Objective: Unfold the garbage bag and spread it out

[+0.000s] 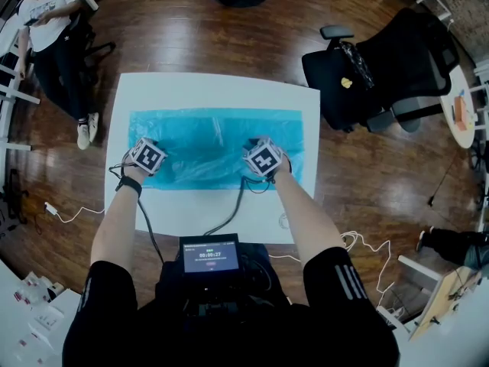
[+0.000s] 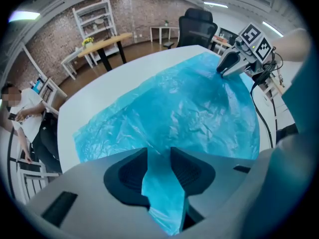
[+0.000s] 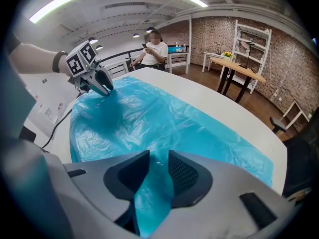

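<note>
Garbage bag (image 1: 214,147): translucent turquoise film, finely crinkled, lying spread as a long rectangle across the white table (image 1: 221,212), every edge inside the table's rim; my left gripper (image 2: 159,171) pinches a raised fold of its near edge between the pads; my right gripper (image 3: 155,173) pinches the same edge likewise, well apart from the left.

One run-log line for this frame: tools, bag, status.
left tool: pinches garbage bag near edge | right tool: same edge | garbage bag: spread wide on table, wrinkled
</note>
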The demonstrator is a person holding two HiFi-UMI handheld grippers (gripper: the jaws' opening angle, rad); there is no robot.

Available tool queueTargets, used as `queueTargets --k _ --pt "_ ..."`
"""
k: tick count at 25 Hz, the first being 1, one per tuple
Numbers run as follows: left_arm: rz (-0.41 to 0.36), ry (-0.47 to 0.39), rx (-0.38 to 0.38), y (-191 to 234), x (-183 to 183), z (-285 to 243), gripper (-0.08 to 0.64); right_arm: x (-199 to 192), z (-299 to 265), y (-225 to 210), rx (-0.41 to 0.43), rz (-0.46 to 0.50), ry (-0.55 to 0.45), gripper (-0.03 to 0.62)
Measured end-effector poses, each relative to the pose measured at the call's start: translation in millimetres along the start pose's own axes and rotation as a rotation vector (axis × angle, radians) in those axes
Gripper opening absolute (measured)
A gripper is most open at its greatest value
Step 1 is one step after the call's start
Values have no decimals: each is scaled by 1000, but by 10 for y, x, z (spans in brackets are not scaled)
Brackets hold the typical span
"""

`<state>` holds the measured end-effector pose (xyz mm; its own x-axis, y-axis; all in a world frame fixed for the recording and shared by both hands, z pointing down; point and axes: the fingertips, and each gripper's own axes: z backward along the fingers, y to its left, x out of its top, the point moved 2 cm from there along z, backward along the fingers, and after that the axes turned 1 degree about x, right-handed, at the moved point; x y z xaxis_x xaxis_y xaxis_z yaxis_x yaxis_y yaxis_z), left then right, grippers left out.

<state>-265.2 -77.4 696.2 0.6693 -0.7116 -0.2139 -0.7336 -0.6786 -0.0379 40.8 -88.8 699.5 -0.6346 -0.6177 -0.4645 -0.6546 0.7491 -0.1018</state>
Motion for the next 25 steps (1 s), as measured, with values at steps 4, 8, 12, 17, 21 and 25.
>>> queueTargets --k 4,8,12,17,21,25 --pt "-3 -11 -25 -27 -8 -28 143 12 3 0 -1 -8 -14 149" --pt "-27 -33 -39 -70 45 -54 120 13 20 1 -2 -18 -20 147" --pt "-45 -44 -24 -43 115 -79 97 16 16 -1 -17 -21 -34 147" --pt "-57 -66 -71 -133 171 -160 27 21 -1 9 -14 -21 -34 72" --pt "-66 -65 -85 -157 203 -166 0 30 -5 20 -13 -12 -38 29" --pt "-73 -70 -88 -152 238 -173 0 19 -34 11 -5 -17 -44 16"
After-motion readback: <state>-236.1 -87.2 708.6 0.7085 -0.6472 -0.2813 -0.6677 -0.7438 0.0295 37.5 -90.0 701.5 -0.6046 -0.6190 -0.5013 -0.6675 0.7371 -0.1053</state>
